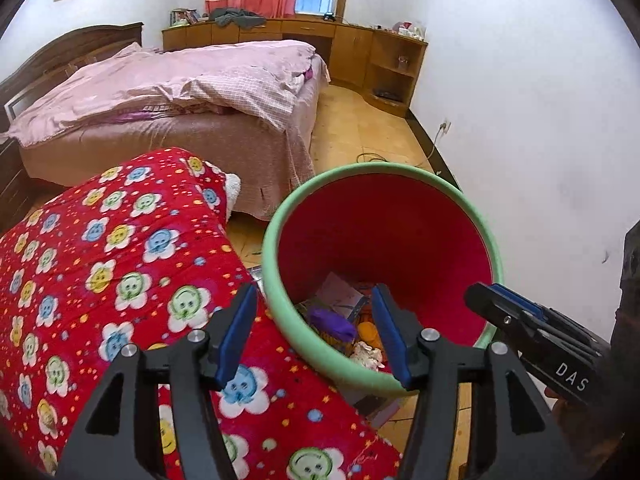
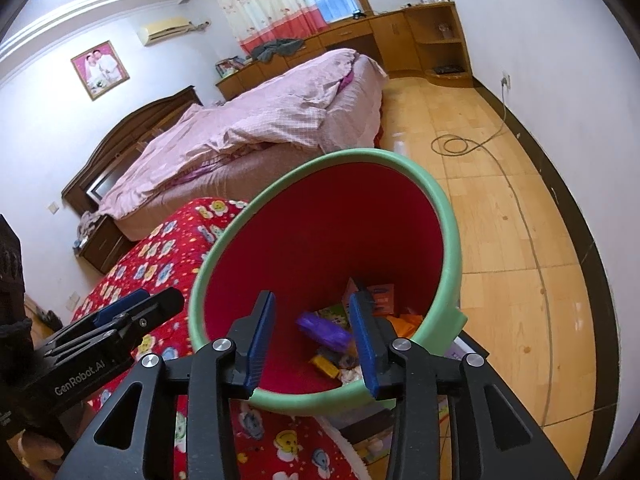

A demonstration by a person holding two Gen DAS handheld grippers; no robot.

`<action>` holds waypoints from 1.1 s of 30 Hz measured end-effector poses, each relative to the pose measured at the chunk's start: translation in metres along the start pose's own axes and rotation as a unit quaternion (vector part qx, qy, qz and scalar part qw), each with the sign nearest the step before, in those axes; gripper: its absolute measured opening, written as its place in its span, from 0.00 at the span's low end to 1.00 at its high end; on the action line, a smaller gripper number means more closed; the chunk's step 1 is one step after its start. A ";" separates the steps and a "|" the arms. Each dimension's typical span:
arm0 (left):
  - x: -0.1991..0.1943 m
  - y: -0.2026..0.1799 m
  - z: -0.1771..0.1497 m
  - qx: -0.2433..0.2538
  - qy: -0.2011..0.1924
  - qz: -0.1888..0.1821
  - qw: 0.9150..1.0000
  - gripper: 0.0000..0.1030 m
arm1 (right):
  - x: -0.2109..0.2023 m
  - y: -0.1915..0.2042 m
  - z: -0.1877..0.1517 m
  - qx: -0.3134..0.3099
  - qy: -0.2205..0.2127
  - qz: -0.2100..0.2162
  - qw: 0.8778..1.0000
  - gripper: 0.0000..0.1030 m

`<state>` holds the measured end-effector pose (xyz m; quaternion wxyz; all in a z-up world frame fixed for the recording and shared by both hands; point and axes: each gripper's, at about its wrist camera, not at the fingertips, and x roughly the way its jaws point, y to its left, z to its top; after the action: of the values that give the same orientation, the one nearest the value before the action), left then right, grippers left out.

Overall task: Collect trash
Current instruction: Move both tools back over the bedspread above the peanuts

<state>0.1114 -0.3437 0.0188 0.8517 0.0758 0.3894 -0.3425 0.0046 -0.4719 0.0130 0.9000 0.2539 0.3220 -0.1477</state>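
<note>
A round bin with a green rim (image 1: 276, 216) and red inside stands on the floor beside the red quilt; it also shows in the right wrist view (image 2: 448, 216). Trash lies at its bottom: a purple wad (image 1: 334, 322) (image 2: 324, 330), paper and cardboard scraps (image 1: 340, 294) (image 2: 382, 292), a yellow wrapper (image 2: 326, 366), orange bits (image 1: 368, 330). My left gripper (image 1: 316, 320) is open and empty over the bin's near rim. My right gripper (image 2: 314, 332) is open and empty above the bin's mouth. The right gripper also shows at the left view's right edge (image 1: 532, 328), the left gripper at the right view's left edge (image 2: 120, 320).
A red flowered quilt (image 1: 100, 260) (image 2: 160, 248) lies left of the bin. A bed with pink covers (image 1: 192, 88) (image 2: 260, 120) is behind. Wooden cabinets (image 1: 360, 48) line the far wall. A cable (image 2: 456, 146) lies coiled on the wooden floor (image 2: 500, 220). White wall at right.
</note>
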 end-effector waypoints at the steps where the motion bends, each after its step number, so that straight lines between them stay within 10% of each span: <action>1: -0.003 0.001 -0.001 -0.002 -0.001 0.002 1.000 0.57 | -0.002 0.003 -0.001 -0.003 -0.001 0.001 1.000 0.43; 33: -0.172 0.130 -0.071 -0.122 -0.068 0.143 0.980 0.57 | -0.054 0.170 -0.057 -0.145 -0.016 0.085 0.986 0.61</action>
<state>0.0720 -0.1275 0.0750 0.9193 0.0026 0.3543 -0.1712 0.0085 -0.2945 0.0724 0.9417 0.1449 0.3026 -0.0263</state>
